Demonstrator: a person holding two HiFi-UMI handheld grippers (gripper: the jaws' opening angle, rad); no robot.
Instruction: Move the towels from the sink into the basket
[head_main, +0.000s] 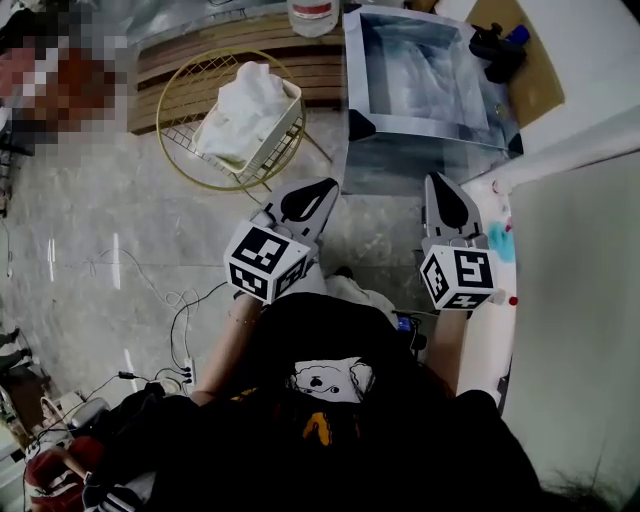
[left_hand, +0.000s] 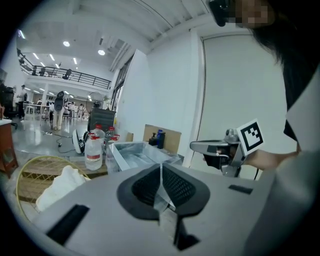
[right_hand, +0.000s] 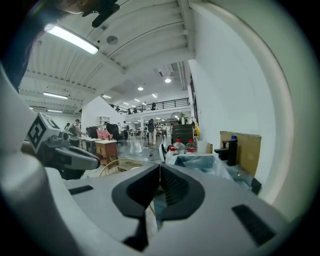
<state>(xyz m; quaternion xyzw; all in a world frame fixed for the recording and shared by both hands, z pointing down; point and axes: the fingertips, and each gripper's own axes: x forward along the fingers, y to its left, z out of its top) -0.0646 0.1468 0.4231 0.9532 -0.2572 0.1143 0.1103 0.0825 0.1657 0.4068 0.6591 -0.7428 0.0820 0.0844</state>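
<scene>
- Judging the task as nearly or fully finished: seeing a white towel (head_main: 245, 108) heaped in the gold wire basket (head_main: 160, 125) at the far left, resting against its right-hand rim.
- Finding only bare, shiny metal in the steel sink (head_main: 430, 128) at the far right, as much of its inside as the head view shows; seeing nothing left in it to carry over.
- Holding the left gripper (head_main: 326, 186) near the body, short of basket and sink, jaws pressed together with nothing between them.
- Holding the right gripper (head_main: 438, 182) level beside it, well apart from it, jaws likewise closed and empty.
- Carrying no cloth in either gripper, so probably only checking the sink's hidden corners before calling the job over.
- Counting one basket, one sink and two grippers.
- Counting one white heap of cloth; not managing to tell whether one towel or several are bunched there.
- Counting at least three red-capped water bottles (left_hand: 93, 150) standing far off between basket and sink.
- Noting one slatted wooden board (head_main: 200, 62) under the basket, and one black object (head_main: 497, 48) on a brown panel beyond the sink at the far right.
</scene>
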